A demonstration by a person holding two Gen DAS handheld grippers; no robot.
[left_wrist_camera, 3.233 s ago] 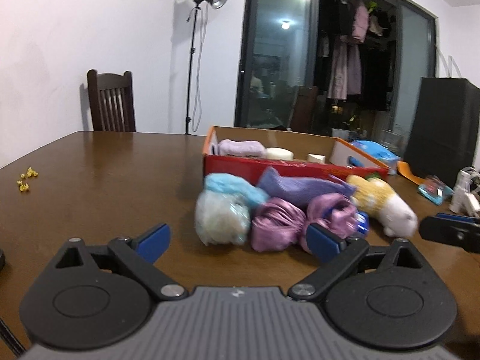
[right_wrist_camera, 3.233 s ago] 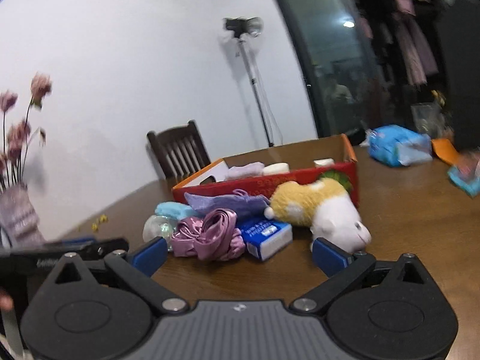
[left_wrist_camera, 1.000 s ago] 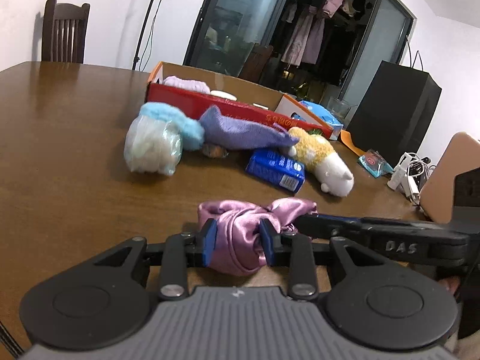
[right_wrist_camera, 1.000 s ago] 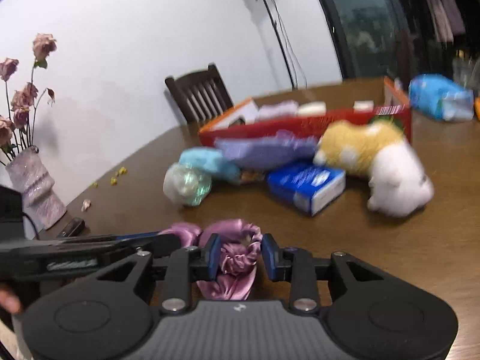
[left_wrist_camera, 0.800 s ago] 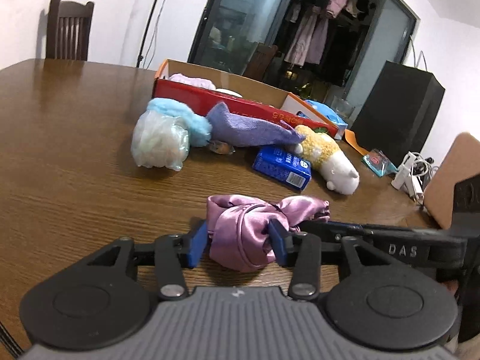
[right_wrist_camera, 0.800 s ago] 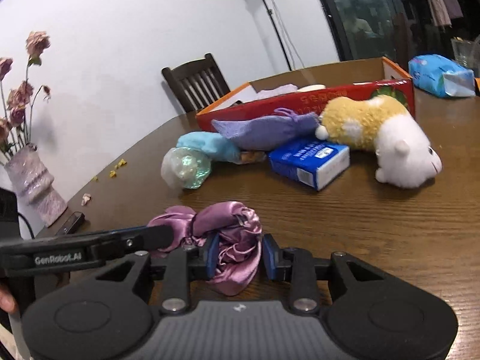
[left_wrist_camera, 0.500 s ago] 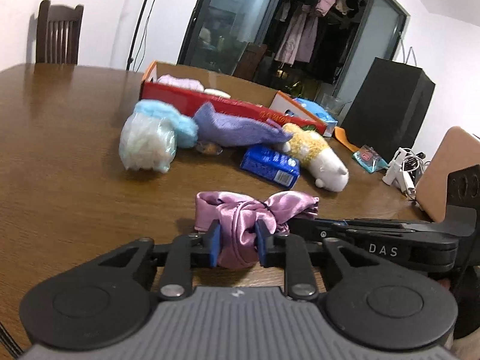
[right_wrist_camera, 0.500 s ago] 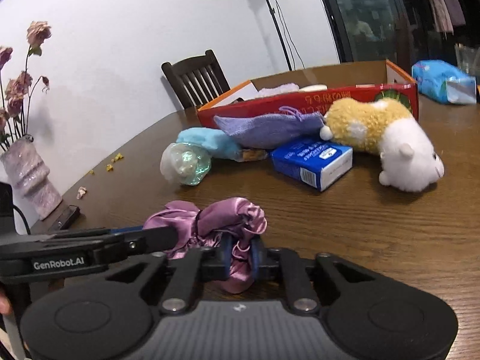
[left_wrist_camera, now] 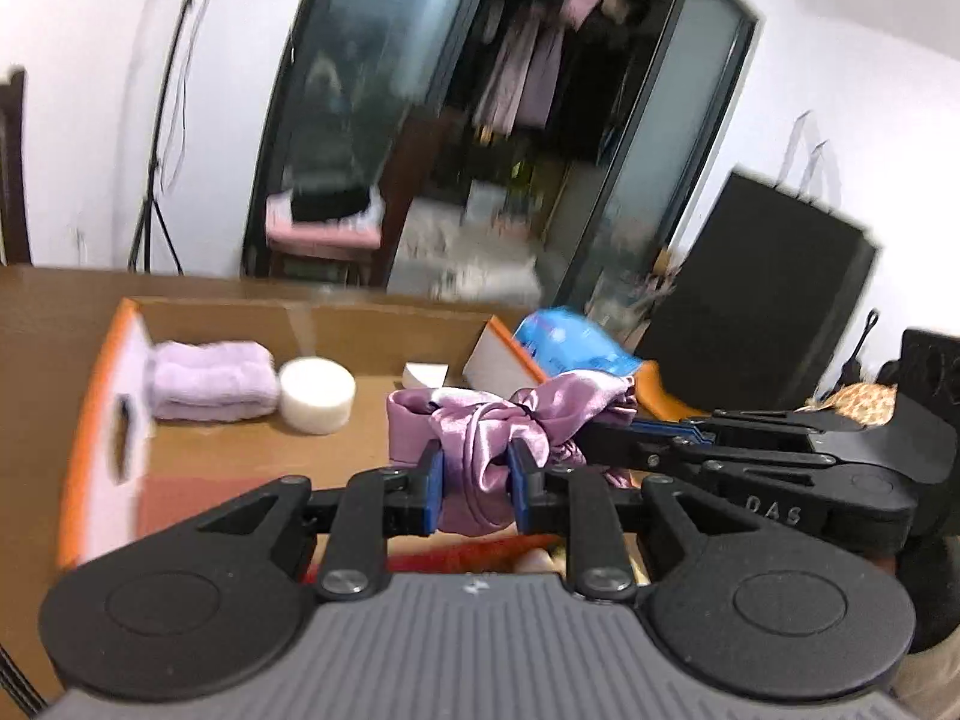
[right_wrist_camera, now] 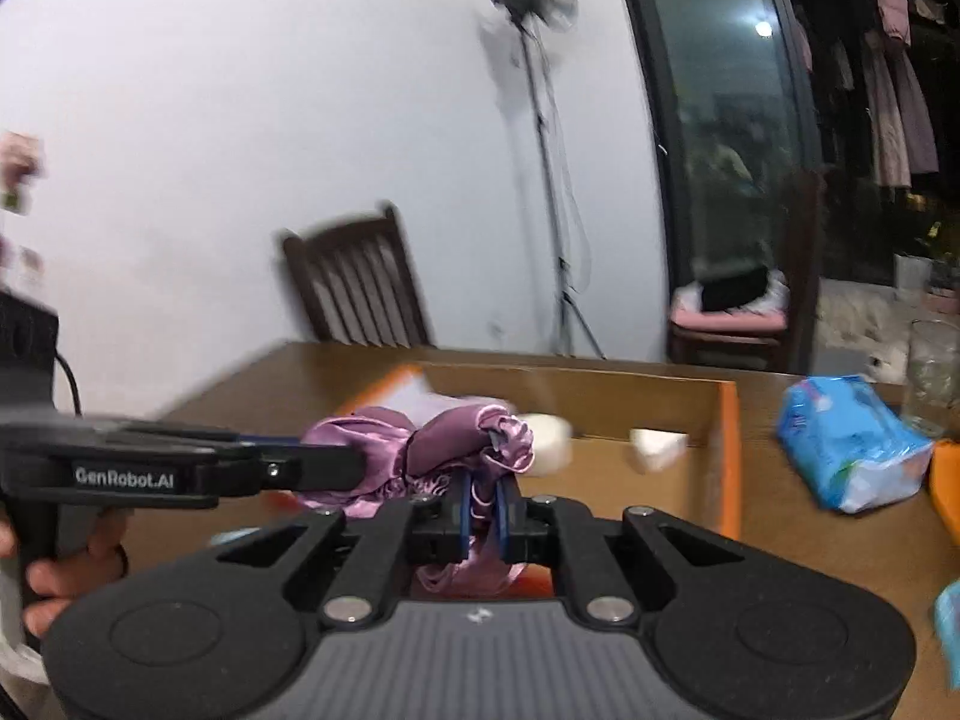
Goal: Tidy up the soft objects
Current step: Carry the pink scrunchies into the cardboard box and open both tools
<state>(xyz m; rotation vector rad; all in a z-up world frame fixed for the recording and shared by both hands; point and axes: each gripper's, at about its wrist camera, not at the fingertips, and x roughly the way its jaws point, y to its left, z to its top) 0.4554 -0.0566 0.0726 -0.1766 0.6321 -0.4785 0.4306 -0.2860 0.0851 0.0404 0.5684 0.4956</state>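
Holding the satin cloth (left_wrist_camera: 480, 450) with both claws, I have it up in the air over the near part of the open box (left_wrist_camera: 108, 396). My left gripper (left_wrist_camera: 475, 483) is pinched narrow on one bunch of the purple fabric, blue pads pressed into it from both sides. My right gripper (right_wrist_camera: 481, 510) is clamped almost fully together on the other bunch, with folds spilling out above and below the pads. From the left camera, the right tool comes in from the right and meets the cloth at its far right end. Inside the box, at the far left, lies a folded towel (left_wrist_camera: 210, 381), with a white puck (left_wrist_camera: 317, 395) just right of it and a small white wedge (left_wrist_camera: 425, 373) further right. A blue pack (right_wrist_camera: 852, 444) lies on the table (right_wrist_camera: 810, 540) right of the box.
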